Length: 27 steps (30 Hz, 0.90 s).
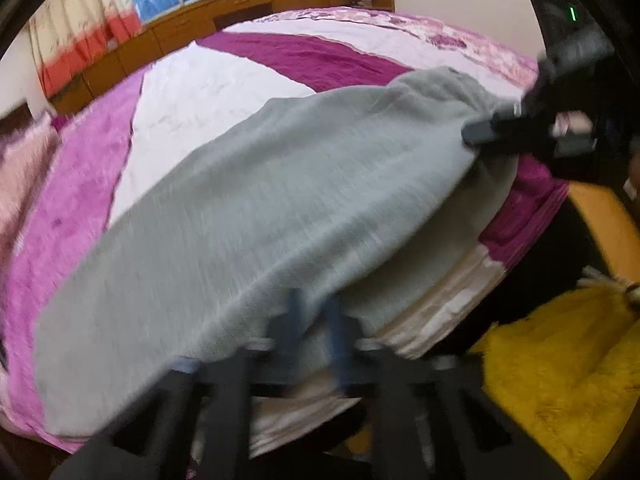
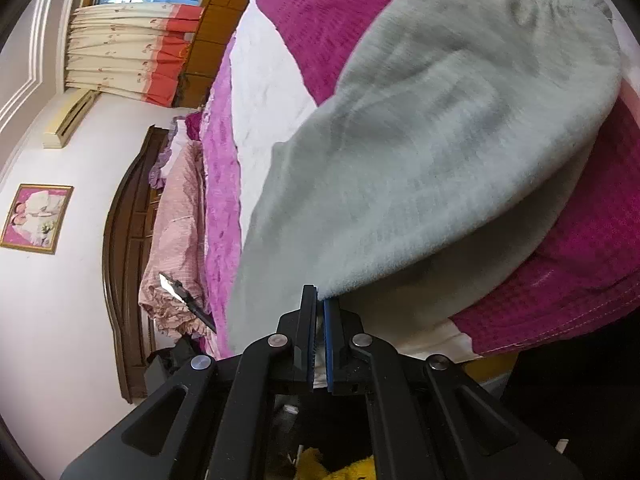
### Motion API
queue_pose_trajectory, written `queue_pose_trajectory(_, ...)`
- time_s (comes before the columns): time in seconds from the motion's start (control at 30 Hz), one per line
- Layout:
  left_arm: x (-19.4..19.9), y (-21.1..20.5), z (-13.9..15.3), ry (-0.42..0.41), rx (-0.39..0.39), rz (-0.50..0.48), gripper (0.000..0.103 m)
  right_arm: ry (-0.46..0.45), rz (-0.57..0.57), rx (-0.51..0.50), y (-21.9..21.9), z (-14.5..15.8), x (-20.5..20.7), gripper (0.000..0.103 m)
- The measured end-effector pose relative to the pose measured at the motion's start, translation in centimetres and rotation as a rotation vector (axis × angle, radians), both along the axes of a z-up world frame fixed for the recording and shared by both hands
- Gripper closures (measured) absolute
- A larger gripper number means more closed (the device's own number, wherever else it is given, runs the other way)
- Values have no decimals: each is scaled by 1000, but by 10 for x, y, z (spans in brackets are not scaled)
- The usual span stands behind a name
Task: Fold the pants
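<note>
Grey fleece pants (image 1: 256, 208) lie stretched along the near side of a bed with a pink, magenta and white cover (image 1: 192, 92). My left gripper (image 1: 314, 308) is shut on the near edge of the pants, which is lifted off the bed. My right gripper (image 1: 480, 132) shows in the left wrist view at the right, shut on the pants' edge near the waistband. In the right wrist view my right gripper (image 2: 320, 304) pinches the fabric edge, and the pants (image 2: 440, 152) hang raised over the bed cover (image 2: 580, 280).
A wooden headboard (image 2: 124, 240) and pink pillows (image 2: 180, 220) are at the left end of the bed. Wooden cabinets (image 1: 224, 20), a curtain (image 1: 80, 36) and a window stand beyond it. A yellow fluffy rug (image 1: 560, 380) lies on the floor beside the bed.
</note>
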<state>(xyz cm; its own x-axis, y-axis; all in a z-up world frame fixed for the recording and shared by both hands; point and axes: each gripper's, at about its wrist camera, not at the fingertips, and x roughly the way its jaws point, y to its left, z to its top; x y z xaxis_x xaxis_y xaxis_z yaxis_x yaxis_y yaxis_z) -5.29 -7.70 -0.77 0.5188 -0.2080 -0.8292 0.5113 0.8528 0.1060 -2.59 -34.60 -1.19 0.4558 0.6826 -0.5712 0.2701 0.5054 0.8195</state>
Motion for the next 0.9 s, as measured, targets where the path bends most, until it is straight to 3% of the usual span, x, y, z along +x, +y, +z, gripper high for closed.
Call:
queue_pose_trajectory(0.07, -2, 6, 5, 9, -33, 1, 100, 13, 7, -11, -2, -4, -3, 103)
queue_pose_trajectory(0.2, -12, 4, 7, 17, -11, -34, 100, 28, 17, -61, -5, -9, -11, 103)
queue_pose_trajectory(0.57, -15, 5, -11, 84, -21, -31, 101, 88, -6, -67, -17, -38, -17, 103)
queue_pose_trajectory(0.7, -13, 6, -11, 78, -37, -18, 101, 58, -22, -51, -16, -35, -12, 103)
queue_pose_trajectory(0.9, -13, 7, -9, 66, -43, -17, 101, 126, -42, -61, -12, -46, -1, 103)
